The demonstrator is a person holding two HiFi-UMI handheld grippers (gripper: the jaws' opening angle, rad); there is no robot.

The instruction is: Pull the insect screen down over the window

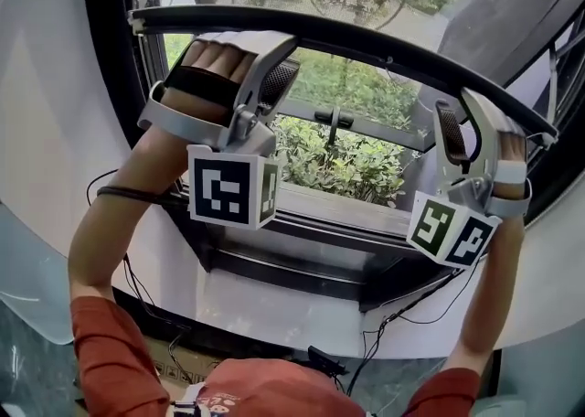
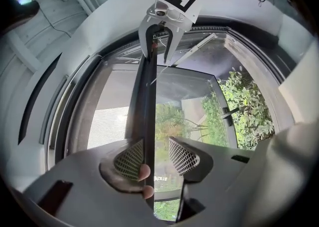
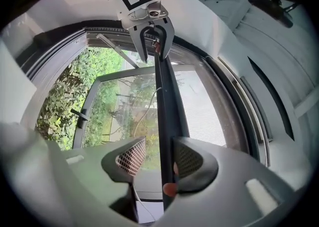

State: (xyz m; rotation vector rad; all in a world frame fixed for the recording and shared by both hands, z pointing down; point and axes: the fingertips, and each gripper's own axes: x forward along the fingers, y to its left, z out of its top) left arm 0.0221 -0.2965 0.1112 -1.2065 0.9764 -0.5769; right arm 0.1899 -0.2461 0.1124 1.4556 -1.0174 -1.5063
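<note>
Overhead, the screen bar (image 1: 366, 48) runs dark and level across the upper part of the window (image 1: 155, 122), and below it the handle (image 1: 334, 118) and the bushes (image 1: 338, 164) outside show through uncovered. Both arms reach up to the bar, one near each end. The left hand-held gripper (image 1: 265, 63) has the bar passing between its jaws. In its own view the bar (image 2: 147, 96) lies against the left mesh pad with a clear gap to the other pad, so the left hand-held gripper (image 2: 156, 155) stands spread, not clamped. Two fingertips (image 2: 144, 172) show beside the bar at that pad. The right hand-held gripper (image 1: 468, 132) meets the bar the same way. In its view the bar (image 3: 167, 96) sits close against the right pad, well clear of the left one, so the right hand-held gripper (image 3: 159, 159) is spread too, with a fingertip (image 3: 170, 189) at the bar's near end. Each gripper view shows the other hand-held gripper straddling the far end of the bar. Cables (image 1: 393, 319) hang below the sill (image 1: 274, 305).
</note>
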